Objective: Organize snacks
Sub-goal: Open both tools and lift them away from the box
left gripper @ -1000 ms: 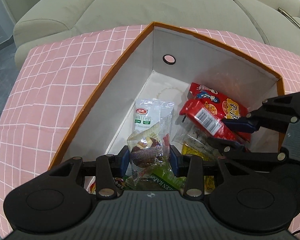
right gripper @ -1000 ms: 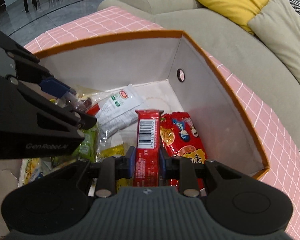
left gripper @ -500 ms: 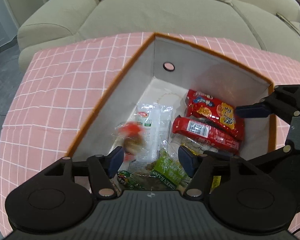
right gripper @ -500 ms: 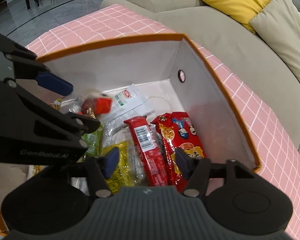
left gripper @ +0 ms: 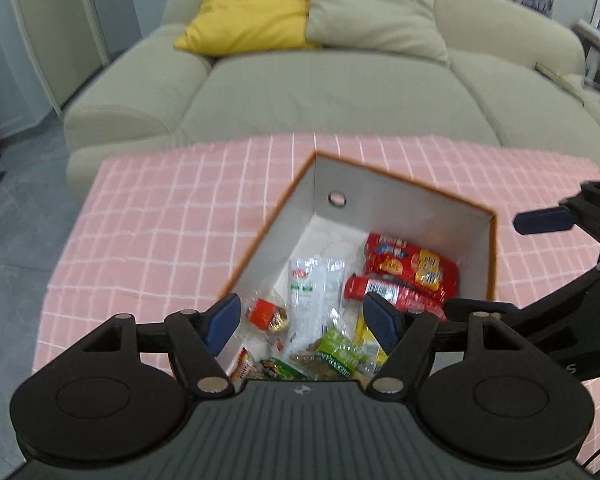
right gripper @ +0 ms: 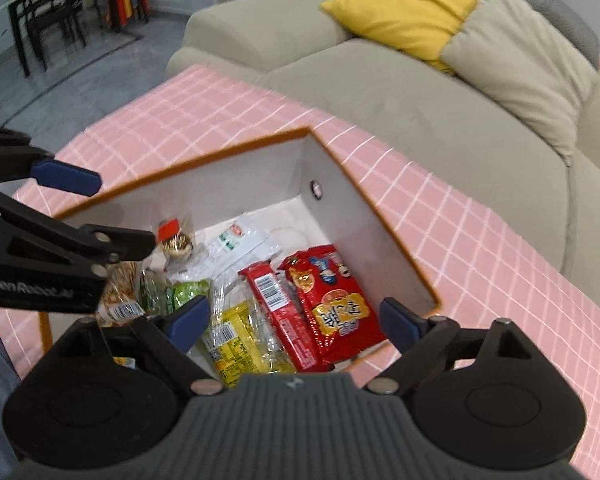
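Above box (left gripper: 384, 196) on pink-checked desk (left gripper: 160, 232): left tongs (left gripper: 306, 320) and right tongs (right gripper: 296, 320) both opening, nothing between. Snacks inside: red bar (right gripper: 278, 312) at 6 o'clock, cake packet (left gripper: 266, 316) at 9.

You are letting go: your left gripper (left gripper: 302, 318) is opening off the little cake bag (left gripper: 269, 316), your right gripper (right gripper: 294, 322) off the long red bar (right gripper: 278, 300). Both snacks are now lying in the box (left gripper: 384, 196), and both grippers are lifting away.
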